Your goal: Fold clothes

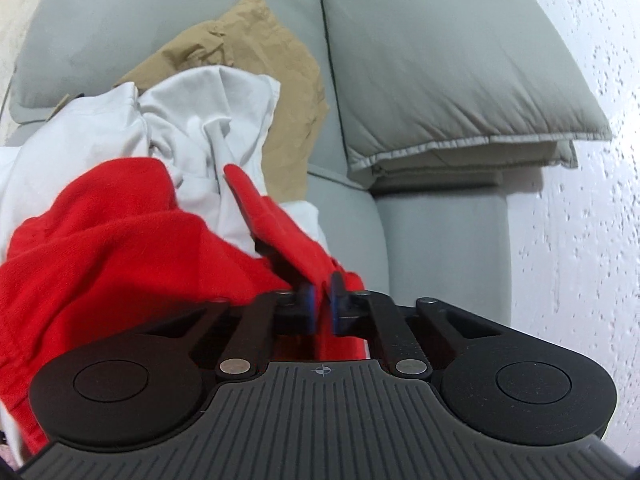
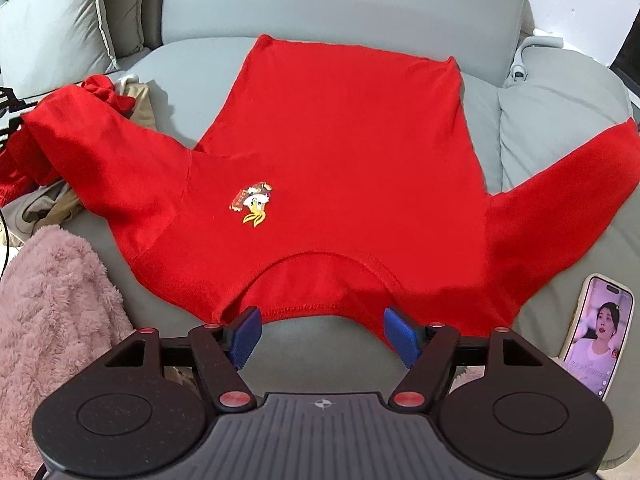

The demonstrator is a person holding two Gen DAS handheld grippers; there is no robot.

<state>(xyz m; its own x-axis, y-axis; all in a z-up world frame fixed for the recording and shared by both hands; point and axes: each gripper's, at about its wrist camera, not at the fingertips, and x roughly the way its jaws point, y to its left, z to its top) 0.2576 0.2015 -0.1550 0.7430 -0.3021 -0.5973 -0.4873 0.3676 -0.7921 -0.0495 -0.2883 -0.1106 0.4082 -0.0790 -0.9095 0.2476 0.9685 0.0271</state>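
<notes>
Two grippers share the work: our left gripper (image 1: pixel 321 300) clamps the red sweatshirt's (image 2: pixel 340 152) nine-o'clock sleeve (image 1: pixel 120 240) for folding inward; our right gripper (image 2: pixel 322 334) hovers, fingers apart, at the collar (image 2: pixel 320 280).

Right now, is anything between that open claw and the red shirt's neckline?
Nothing visible. The right claw stands open just short of the red sweatshirt, its collar straight ahead with only bare grey sofa between. The phone and pink fleece blanket lie off to either side.

Black gripper (image 2: pixel 322 334) (blue ribbed pads (image 2: pixel 246 338))
</notes>
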